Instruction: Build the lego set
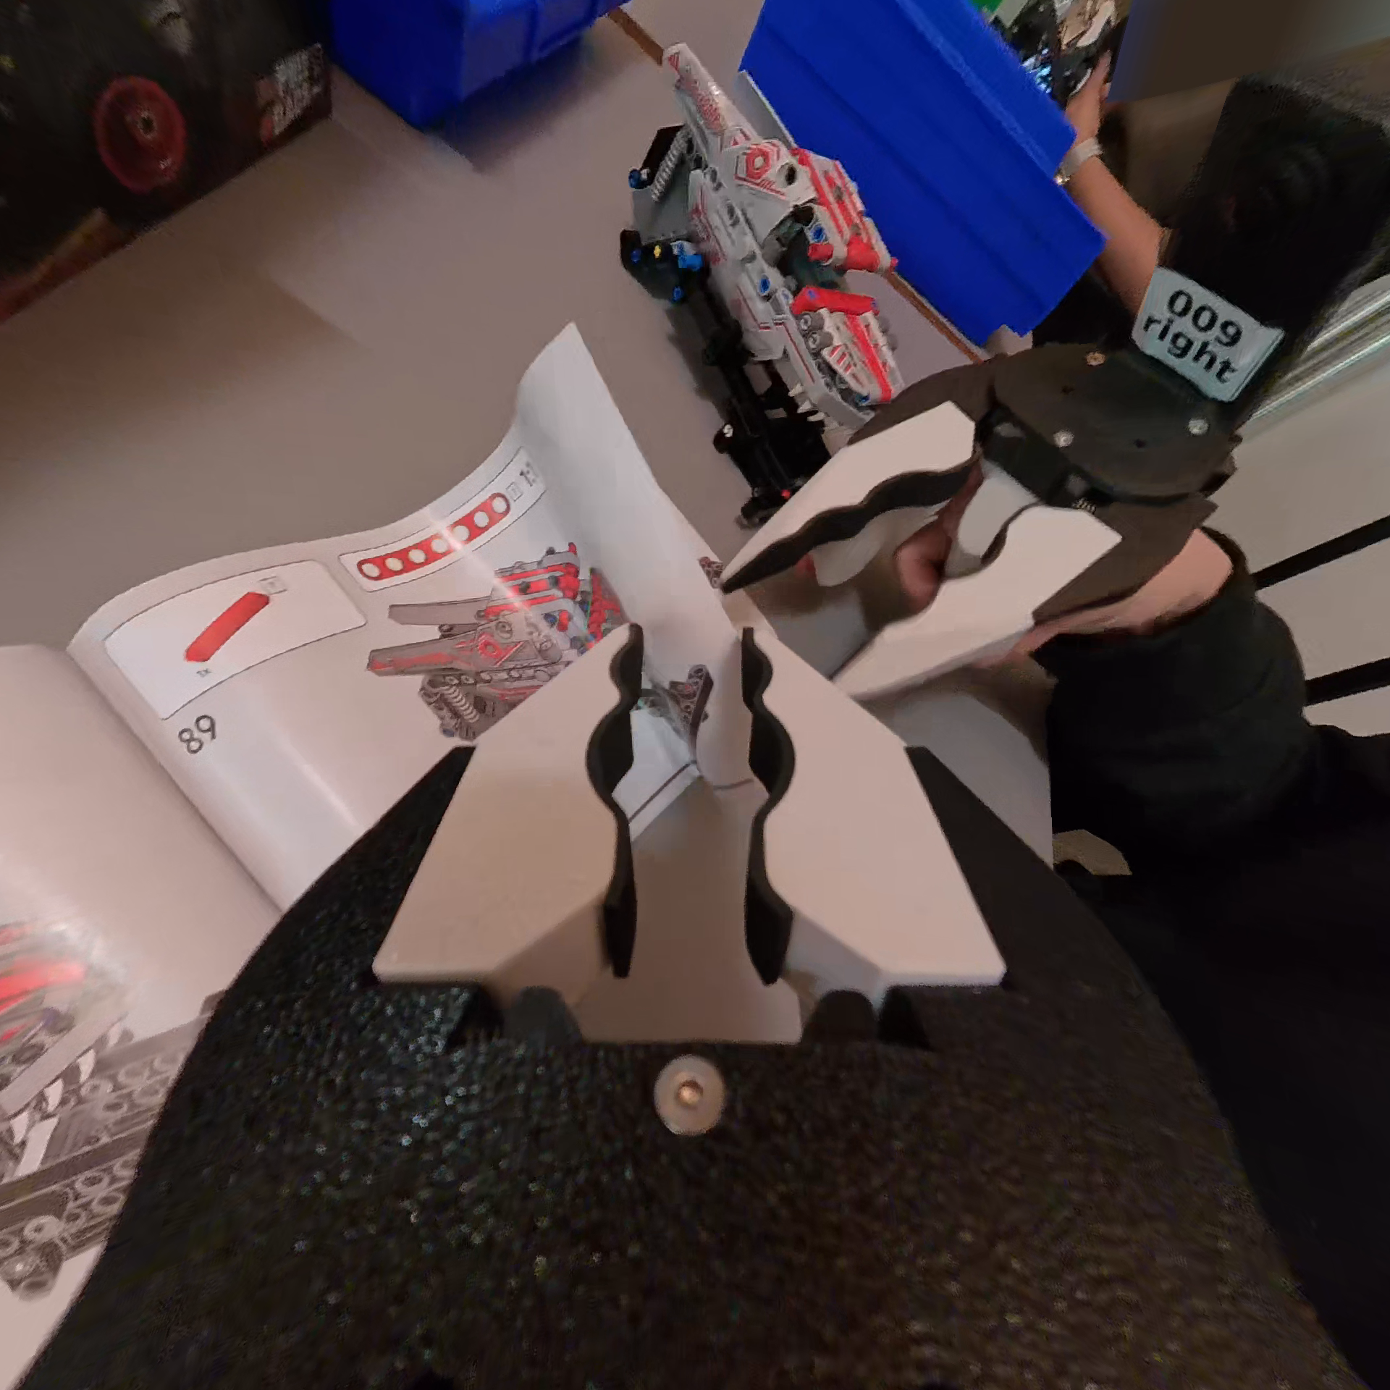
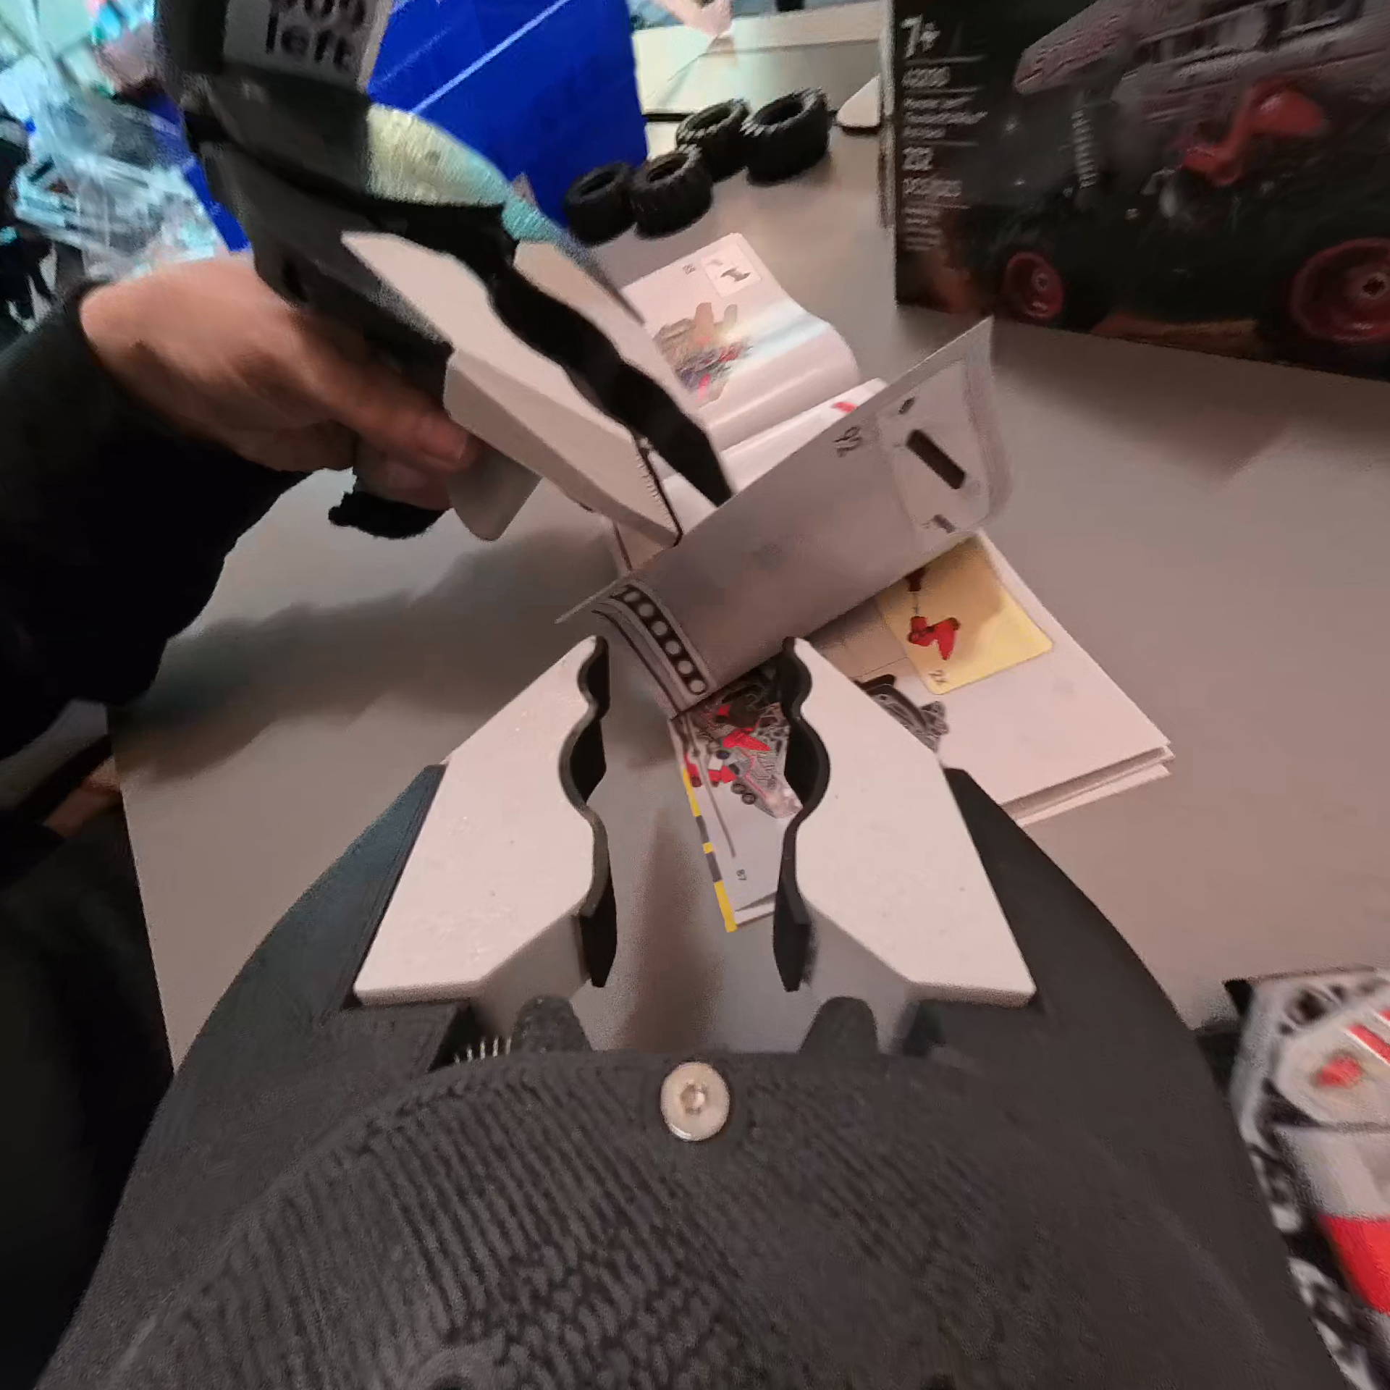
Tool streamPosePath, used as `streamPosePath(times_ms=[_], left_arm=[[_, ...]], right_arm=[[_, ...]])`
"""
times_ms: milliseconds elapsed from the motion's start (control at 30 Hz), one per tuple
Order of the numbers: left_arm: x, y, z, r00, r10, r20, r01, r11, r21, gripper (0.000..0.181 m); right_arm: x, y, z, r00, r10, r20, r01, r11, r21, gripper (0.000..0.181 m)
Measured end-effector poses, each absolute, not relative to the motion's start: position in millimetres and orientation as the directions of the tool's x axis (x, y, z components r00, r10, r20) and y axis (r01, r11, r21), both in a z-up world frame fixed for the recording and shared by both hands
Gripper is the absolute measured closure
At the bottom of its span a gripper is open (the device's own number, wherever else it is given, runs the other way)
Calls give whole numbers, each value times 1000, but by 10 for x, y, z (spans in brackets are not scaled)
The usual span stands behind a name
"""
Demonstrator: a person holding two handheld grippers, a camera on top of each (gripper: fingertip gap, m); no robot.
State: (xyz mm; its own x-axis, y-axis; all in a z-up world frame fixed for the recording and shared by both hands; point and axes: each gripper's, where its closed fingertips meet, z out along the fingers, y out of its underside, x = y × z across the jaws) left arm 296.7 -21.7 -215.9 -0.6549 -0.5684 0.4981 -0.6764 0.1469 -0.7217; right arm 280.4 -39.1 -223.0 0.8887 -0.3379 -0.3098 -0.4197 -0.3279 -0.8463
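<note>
The open instruction booklet (image 1: 316, 714) lies on the grey table, with one page (image 2: 827, 496) lifted and curled. My left gripper (image 1: 692, 639) is partly open, and the lifted page's edge runs between its jaws. In the right wrist view the left gripper (image 2: 677, 519) touches that page's near edge. My right gripper (image 2: 692, 654) is open and empty, its tips just under the page's curled corner. It also shows in the left wrist view (image 1: 786, 632), to the right of the booklet. The partly built grey, white and red lego model (image 1: 767, 248) stands beyond the booklet.
The set's dark box (image 2: 1166, 150) stands at the far side of the table. Several black tyres (image 2: 677, 173) lie near it. Blue bins (image 1: 918, 150) stand behind the model. Another person's arm (image 1: 1106, 188) reaches in at the back right.
</note>
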Motion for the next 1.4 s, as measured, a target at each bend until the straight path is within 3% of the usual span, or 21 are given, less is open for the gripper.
streamPosePath(times_ms=[33, 167, 500, 667, 833, 933, 1000, 1200, 1333, 1400], left_arm=[[2963, -217, -2158, -657, -562, 503, -676, 144, -723, 157], [2952, -232, -2193, -650, -552, 523, -691, 142, -709, 153], [3045, -148, -2115, -632, -541, 555, -684, 53, -728, 148], [3087, -118, -2421, -775, -613, 153, -479, 413, -775, 152], [2960, -255, -2760, -893, -450, 1, -356, 705, -613, 165], [2953, -200, -2799, -907, -421, -26, -336, 759, -558, 170], [2987, -101, -2807, -909, -409, -80, -313, 796, -519, 181], [3028, 177, -2811, -894, -436, -107, -326, 794, -513, 181], [3158, 603, -2777, -844, -442, -303, -310, 864, -397, 181], [3114, 632, -2771, -844, -474, -252, -345, 839, -422, 181]], right_arm=[[2856, -419, -2226, 874, -363, -322, -438, -307, -845, 139], [2901, -442, -2336, 860, -413, -300, -451, -340, -825, 139], [2983, -456, -2582, 884, -465, 47, -265, -582, -769, 142], [3023, -528, -2644, 881, -469, 56, -273, -602, -750, 145], [2986, -541, -2736, 899, -416, 140, -208, -685, -699, 161], [2911, -498, -2768, 917, -369, 152, -168, -704, -690, 181], [2915, -486, -2771, 915, -365, 175, -152, -710, -687, 181], [2913, -490, -2776, 915, -355, 192, -137, -721, -679, 181], [2914, -490, -2774, 917, -360, 172, -144, -699, -701, 181], [2913, -488, -2771, 922, -358, 148, -150, -683, -715, 181]])
